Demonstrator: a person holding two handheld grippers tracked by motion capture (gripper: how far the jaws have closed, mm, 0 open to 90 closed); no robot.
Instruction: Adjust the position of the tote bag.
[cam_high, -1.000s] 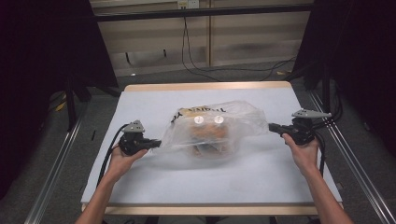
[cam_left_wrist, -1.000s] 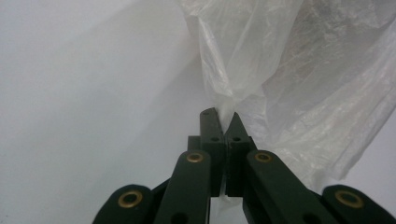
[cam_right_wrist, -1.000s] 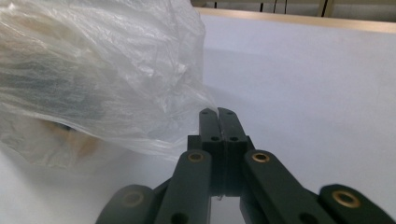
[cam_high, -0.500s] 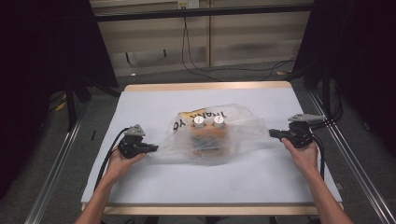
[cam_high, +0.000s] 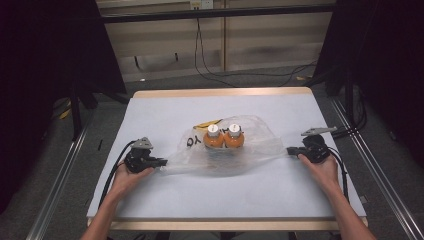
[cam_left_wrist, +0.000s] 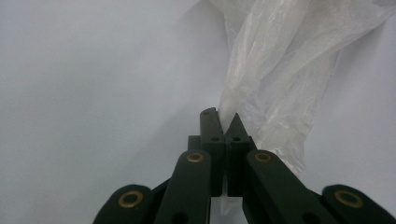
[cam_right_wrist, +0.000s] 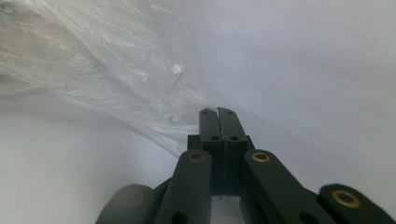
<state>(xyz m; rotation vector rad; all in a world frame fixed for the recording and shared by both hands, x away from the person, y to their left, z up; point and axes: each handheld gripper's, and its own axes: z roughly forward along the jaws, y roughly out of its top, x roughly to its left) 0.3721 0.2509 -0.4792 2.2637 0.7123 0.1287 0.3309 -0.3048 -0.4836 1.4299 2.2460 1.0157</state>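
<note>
A clear plastic bag with yellow and black print lies on the white table, stretched between both hands. Inside it stand two orange bottles with white caps, side by side. My left gripper is shut on the bag's left end, and the film runs out from between its jaws. At the bag's right end my right gripper is shut on the film, which fans out to the left of its jaws.
Metal rails run along both sides of the table. Cables lie on the floor beyond the far edge. Dark curtains stand to the left and right.
The right gripper has come down toward the table with the bag's end. The bag has sunk and flattened, and the two bottles now stand lower and nearer the table's middle.
</note>
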